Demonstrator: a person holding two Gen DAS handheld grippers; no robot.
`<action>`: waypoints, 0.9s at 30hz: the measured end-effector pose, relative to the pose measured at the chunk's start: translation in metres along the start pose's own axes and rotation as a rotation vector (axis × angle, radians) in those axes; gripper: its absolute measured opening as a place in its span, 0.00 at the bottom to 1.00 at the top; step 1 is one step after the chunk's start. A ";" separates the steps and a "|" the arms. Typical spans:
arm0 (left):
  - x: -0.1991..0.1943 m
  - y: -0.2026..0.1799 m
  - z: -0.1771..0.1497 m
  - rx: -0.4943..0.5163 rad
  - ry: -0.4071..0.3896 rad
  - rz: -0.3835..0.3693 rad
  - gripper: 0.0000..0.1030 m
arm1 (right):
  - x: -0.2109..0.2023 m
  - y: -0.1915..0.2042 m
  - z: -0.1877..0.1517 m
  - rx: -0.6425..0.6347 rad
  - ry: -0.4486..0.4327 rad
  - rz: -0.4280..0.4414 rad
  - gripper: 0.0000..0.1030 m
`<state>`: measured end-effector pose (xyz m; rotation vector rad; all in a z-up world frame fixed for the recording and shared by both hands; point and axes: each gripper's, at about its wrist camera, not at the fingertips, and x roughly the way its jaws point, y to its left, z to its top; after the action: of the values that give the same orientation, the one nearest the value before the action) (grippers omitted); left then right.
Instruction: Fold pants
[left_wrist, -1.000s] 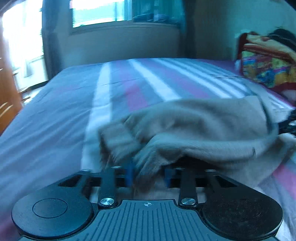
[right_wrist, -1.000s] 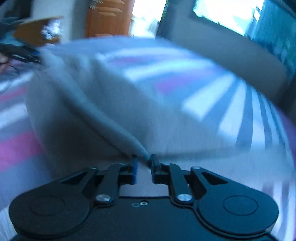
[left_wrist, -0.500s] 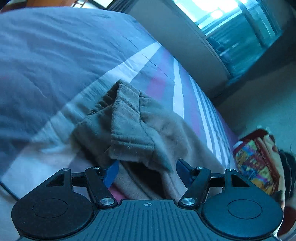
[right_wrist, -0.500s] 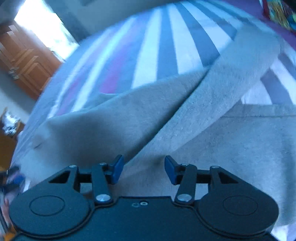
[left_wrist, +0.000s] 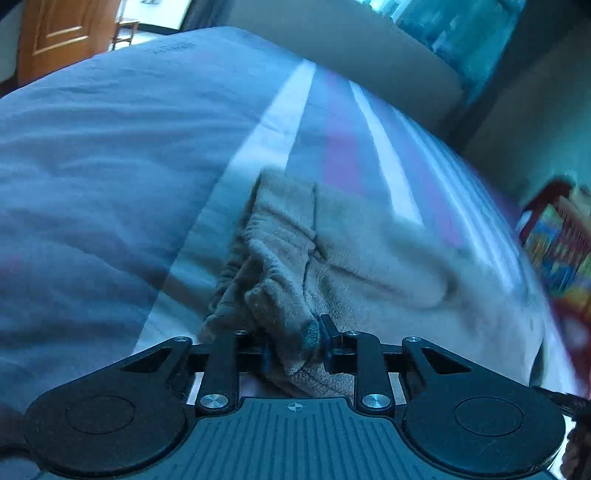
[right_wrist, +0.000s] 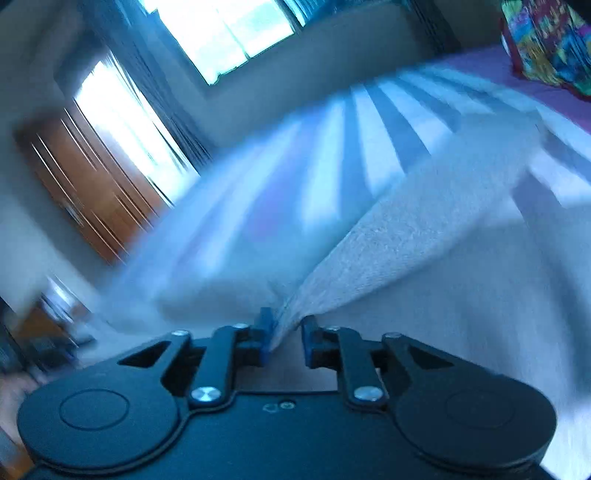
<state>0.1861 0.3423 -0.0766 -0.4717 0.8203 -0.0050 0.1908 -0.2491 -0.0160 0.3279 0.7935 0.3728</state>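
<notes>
Grey fleece pants (left_wrist: 332, 251) lie bunched on a bed with a striped cover (left_wrist: 110, 166). In the left wrist view the elastic waistband is gathered near the camera, and my left gripper (left_wrist: 295, 343) is closing with a thick fold of the waistband pinched between its blue pads. In the right wrist view the pants (right_wrist: 424, 229) stretch away to the upper right, and my right gripper (right_wrist: 286, 332) is closing with a fold of the fabric caught between its pads. Both views are blurred by motion.
A bright patterned blanket (left_wrist: 557, 251) lies at the bed's far right; the same blanket (right_wrist: 546, 40) shows at the top right of the right wrist view. A wooden door (left_wrist: 55, 33) and a window (right_wrist: 221, 33) lie beyond the bed. The striped cover runs on past the pants.
Both grippers opened half a second ago, then closed again on the pants at new spots. Both wrists rolled, so the room's tilt changed in each view.
</notes>
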 end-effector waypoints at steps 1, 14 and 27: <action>-0.004 -0.004 -0.001 -0.002 -0.016 0.010 0.26 | 0.018 -0.010 -0.008 0.040 0.098 -0.057 0.22; 0.003 -0.037 -0.009 0.089 -0.026 0.175 0.33 | 0.033 -0.016 0.065 -0.016 0.075 -0.396 0.50; 0.008 -0.034 -0.004 0.083 -0.014 0.162 0.33 | -0.033 -0.074 -0.006 0.127 0.052 -0.263 0.21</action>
<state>0.1943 0.3086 -0.0710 -0.3261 0.8390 0.1134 0.1802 -0.3278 -0.0305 0.3284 0.9013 0.0842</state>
